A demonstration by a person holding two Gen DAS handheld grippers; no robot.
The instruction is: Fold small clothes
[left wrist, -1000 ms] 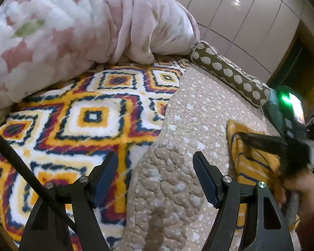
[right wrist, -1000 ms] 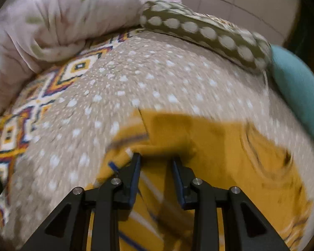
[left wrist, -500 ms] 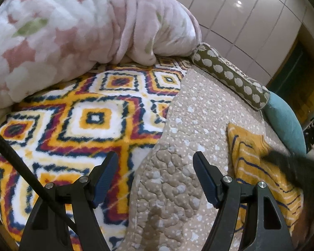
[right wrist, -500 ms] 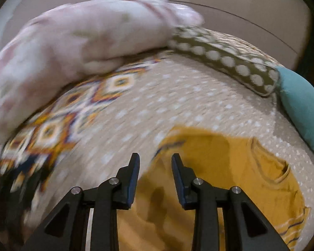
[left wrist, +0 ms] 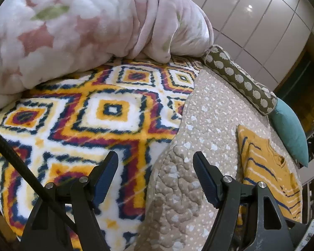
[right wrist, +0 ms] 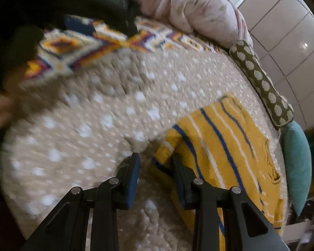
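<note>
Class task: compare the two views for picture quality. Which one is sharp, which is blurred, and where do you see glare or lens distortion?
Left wrist view: sharp; the patterned blanket is crisp, a ceiling light glares on the glossy wall panels, and fisheye bends their seams. Right wrist view: motion blur smears the dotted quilt; the yellow striped shirt is clearer, and the corners are dark.

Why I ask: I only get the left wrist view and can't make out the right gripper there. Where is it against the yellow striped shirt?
Observer: The right gripper is at the yellow striped shirt's near corner, low over the spotted beige quilt.
Operator: Jaws shut on it?
Observer: No, they're open and straddle the rumpled corner. One jaw is over the quilt, the other over the shirt.
</note>
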